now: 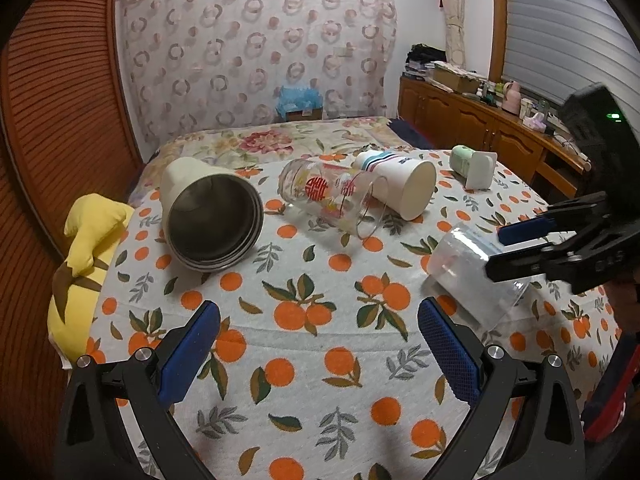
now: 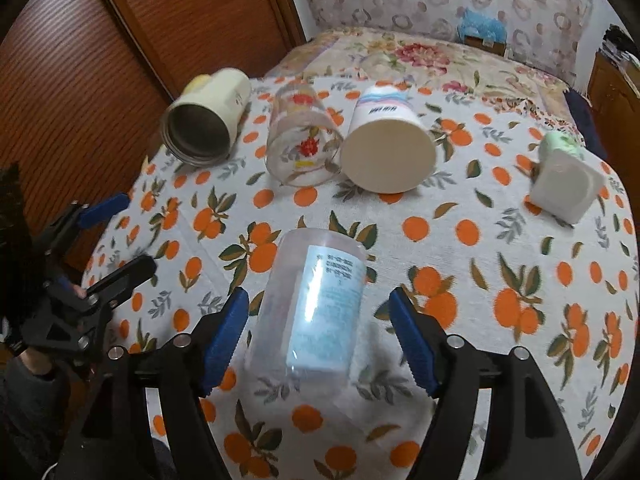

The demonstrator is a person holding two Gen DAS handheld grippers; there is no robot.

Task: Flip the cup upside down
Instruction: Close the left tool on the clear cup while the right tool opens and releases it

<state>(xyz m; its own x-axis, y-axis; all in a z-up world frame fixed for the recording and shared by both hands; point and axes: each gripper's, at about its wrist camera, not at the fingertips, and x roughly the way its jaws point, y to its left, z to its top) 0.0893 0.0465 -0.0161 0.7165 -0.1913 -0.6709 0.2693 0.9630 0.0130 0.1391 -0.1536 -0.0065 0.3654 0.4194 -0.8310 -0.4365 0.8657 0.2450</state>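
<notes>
A clear plastic cup (image 2: 316,304) with a pale blue label lies on its side on the orange-print cloth. My right gripper (image 2: 320,316) is open, with the cup between its blue pads (image 2: 228,328), not clamped. In the left wrist view the same cup (image 1: 472,276) lies at the right with the right gripper (image 1: 496,252) around it. My left gripper (image 1: 320,344) is open and empty, low over the cloth; it also shows in the right wrist view (image 2: 124,232).
Lying on their sides further back: a cream steel-lined tumbler (image 1: 208,216), a printed glass (image 1: 328,204), a white striped cup (image 1: 404,184) and a green-and-white container (image 1: 474,166). A yellow cushion (image 1: 84,272) sits at the left edge. A wooden sideboard (image 1: 492,128) stands right.
</notes>
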